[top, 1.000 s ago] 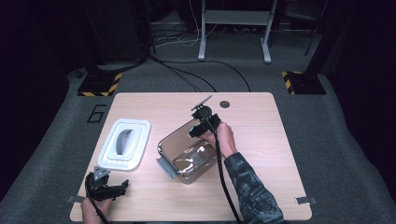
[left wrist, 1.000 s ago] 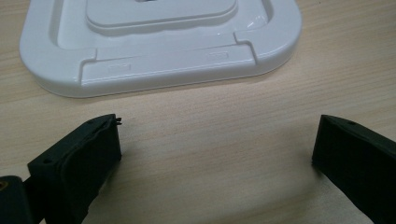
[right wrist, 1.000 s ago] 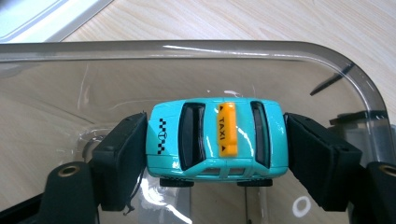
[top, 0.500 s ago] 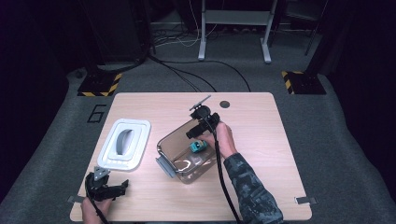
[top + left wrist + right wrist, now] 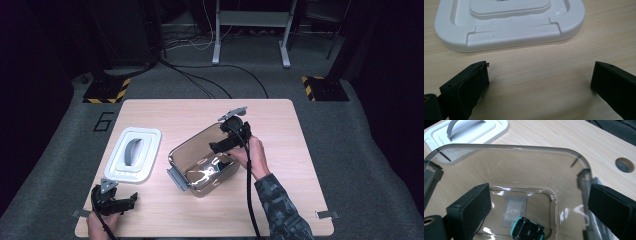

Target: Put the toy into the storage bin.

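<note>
Left gripper (image 5: pixel 131 199) and right gripper (image 5: pixel 216 146) both gape wide.

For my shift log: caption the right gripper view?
Open right gripper above clear container holding a teal toy car.

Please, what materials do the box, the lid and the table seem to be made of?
Box: likely clear, smoke-tinted hard plastic; the table shows through its glossy walls. Lid: probably white moulded plastic, smooth, slightly shiny, with rounded edges. Table: light wood or wood-look laminate, matte, with fine grain lines; which one cannot be told.
</note>
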Demonstrator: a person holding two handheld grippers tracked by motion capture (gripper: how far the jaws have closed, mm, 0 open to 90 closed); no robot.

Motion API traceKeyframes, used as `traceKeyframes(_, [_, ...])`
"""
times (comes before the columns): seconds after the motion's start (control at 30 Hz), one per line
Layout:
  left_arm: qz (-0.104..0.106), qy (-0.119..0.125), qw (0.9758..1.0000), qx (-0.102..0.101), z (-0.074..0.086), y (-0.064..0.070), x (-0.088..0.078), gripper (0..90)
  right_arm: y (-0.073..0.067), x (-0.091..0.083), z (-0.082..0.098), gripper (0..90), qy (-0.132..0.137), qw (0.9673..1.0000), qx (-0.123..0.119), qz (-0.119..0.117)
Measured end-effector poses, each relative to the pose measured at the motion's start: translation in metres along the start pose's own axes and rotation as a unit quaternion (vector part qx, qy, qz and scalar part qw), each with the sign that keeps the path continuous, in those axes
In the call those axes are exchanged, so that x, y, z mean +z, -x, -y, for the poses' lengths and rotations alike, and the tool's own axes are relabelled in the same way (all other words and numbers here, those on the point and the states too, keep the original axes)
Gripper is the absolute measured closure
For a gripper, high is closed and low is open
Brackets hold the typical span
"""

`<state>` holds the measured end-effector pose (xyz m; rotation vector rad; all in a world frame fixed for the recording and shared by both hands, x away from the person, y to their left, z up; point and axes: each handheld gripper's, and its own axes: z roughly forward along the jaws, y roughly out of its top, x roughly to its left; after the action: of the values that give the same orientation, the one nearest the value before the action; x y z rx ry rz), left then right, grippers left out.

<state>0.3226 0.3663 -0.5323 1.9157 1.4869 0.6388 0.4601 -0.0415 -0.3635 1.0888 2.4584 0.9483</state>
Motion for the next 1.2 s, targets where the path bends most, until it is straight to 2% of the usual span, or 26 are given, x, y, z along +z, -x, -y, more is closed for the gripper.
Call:
traceKeyframes(0.27, [0.000,0.000,1.0000,0.000,0.000,0.000,0.000,1.2,0.014,-0.023,0.022,2.3,0.025,0.9994,0.015,0.016])
traceKeyframes(0.67, [0.000,-0.001,1.0000,0.000,0.000,0.000,0.000,1.2,0.039,-0.048,0.064,1.9,0.051,0.9962,0.061,0.037])
traceKeyframes(0.93, [0.001,-0.004,1.0000,0.001,0.000,0.000,-0.001,1.2,0.051,-0.055,0.095,1.9,0.060,0.9937,0.079,0.052])
traceKeyframes(1.2, [0.000,0.000,1.0000,0.000,0.000,0.000,0.000,1.2,0.063,-0.046,0.132,1.1,0.064,0.9896,0.113,0.062])
